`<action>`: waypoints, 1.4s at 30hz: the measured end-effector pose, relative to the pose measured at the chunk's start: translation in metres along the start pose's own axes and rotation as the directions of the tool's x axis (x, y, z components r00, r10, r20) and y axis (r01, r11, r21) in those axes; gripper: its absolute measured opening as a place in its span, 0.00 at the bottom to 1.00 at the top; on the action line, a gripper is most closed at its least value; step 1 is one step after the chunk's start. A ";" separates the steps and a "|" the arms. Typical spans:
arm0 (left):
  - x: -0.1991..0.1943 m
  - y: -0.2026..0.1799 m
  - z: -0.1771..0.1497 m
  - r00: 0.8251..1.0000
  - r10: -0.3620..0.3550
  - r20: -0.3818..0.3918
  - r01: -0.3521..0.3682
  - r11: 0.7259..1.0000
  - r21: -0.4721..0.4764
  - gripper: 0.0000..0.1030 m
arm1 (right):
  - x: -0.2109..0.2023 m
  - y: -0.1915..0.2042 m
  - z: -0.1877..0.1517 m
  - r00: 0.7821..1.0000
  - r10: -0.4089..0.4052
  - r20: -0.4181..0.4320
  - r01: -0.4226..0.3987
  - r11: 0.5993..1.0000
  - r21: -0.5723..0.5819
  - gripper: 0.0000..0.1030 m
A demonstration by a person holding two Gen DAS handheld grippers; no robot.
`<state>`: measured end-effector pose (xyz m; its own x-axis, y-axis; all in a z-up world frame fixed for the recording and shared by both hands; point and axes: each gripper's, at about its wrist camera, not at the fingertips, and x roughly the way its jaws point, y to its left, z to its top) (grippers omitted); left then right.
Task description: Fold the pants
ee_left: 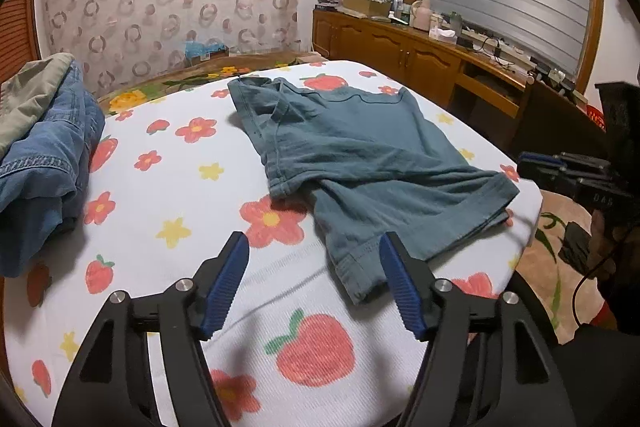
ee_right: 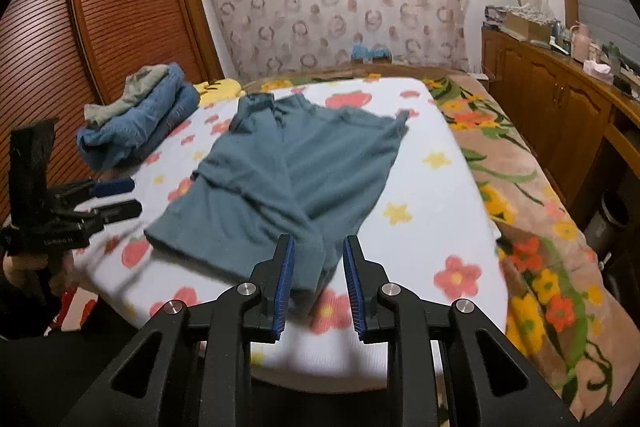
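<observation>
Teal-grey short pants lie spread on a white board with a flower and strawberry print, waistband far, legs toward me. My left gripper is open above the board, its right finger beside the near leg hem. The pants also show in the right wrist view. My right gripper is partly open, with the near leg hem between its fingers, not clamped. The left gripper shows at the left of that view, and the right gripper at the right edge of the left view.
A pile of folded denim and a khaki garment sits on the board's left side, also in the right wrist view. A floral bedspread lies around the board. A wooden cabinet with clutter stands on the right, a louvred wardrobe on the left.
</observation>
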<state>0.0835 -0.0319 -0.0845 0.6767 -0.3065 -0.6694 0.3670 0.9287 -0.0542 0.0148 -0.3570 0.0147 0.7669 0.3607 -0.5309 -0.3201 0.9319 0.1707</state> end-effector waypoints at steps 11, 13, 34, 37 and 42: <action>-0.001 0.026 0.007 0.997 0.073 0.020 -0.073 0.997 -0.039 0.67 | 0.050 0.050 0.036 0.995 0.103 0.002 -0.101 0.987 -0.128 0.37; -0.002 0.033 0.007 0.996 0.088 0.021 -0.087 0.995 -0.050 0.67 | 0.064 0.061 0.041 0.993 0.121 -0.013 -0.121 0.981 -0.152 0.37; 0.001 0.067 -0.005 0.993 0.115 -0.010 -0.115 0.987 -0.115 0.67 | 0.195 0.137 0.073 0.968 0.079 -0.238 -0.174 0.895 -0.410 0.22; 0.001 0.068 -0.005 0.993 0.116 -0.011 -0.116 0.987 -0.115 0.67 | 0.197 0.132 0.077 0.969 0.092 -0.229 -0.180 0.898 -0.401 0.05; 0.001 0.069 -0.004 0.994 0.113 -0.010 -0.113 0.986 -0.121 0.67 | 0.180 0.110 0.090 0.979 0.123 -0.165 -0.172 0.929 -0.328 0.04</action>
<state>0.1070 0.0324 -0.0917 0.7076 -0.1975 -0.6784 0.2078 0.9759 -0.0674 0.1675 -0.1861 0.0125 0.6196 0.4610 -0.6353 -0.6115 0.7909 -0.0225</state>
